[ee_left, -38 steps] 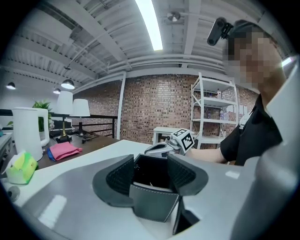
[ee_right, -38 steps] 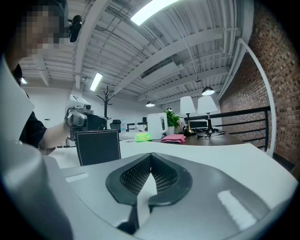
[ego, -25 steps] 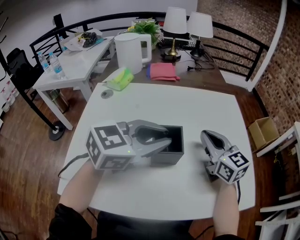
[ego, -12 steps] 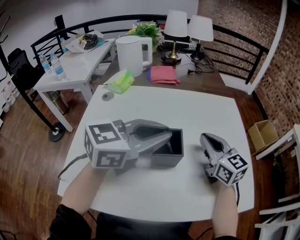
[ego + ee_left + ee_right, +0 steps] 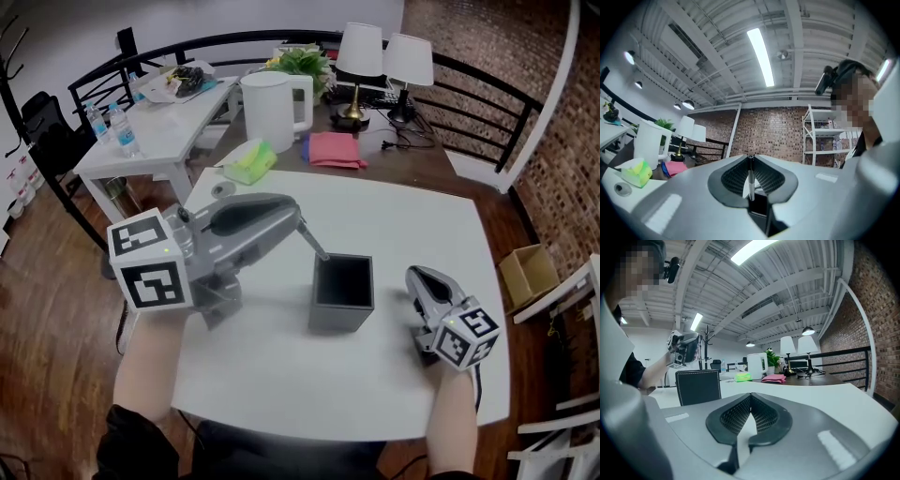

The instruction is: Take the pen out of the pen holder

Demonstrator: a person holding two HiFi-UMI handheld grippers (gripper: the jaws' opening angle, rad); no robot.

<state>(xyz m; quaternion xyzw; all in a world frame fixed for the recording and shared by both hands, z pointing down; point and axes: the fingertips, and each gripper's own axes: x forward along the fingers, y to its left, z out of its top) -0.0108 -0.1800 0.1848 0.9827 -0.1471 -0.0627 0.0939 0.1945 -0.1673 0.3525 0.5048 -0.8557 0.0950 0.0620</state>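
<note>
Worked on white table (image 5: 422, 234); black holder (image 5: 342, 298) stood near centre. Looked like the lift-out step, nearly done.

Needed, imo:
- Take L gripper (image 5: 302, 228) up & toward 10 o'clock, no twist, so nothing snagged or tipped holder.
- Keep R gripper (image 5: 419, 277) ready to steady holder if it dragged.
- Hold squeeze even, since thin pen (image 5: 317, 246) could pivot in the grip.
- Only then swing clear & lay down on bare table.

L gripper:
- Hung above table at 10 o'clock of holder, roughly level.
- Had just closed down; stood nearly together, clamped on pen.
- Showed shaft pinched upright btwn ribbed pads (image 5: 733, 176) in own view; touched nothing else.
- Pen: slanted from jaw tips down toward holder's far-left corner, lower tip right at top edge there. Couldn't tell if fully clear.

R gripper:
- Sat low by table at 3 o'clock of holder, just beside it, not touching.
- Pressed together at tips; held nothing.
</note>
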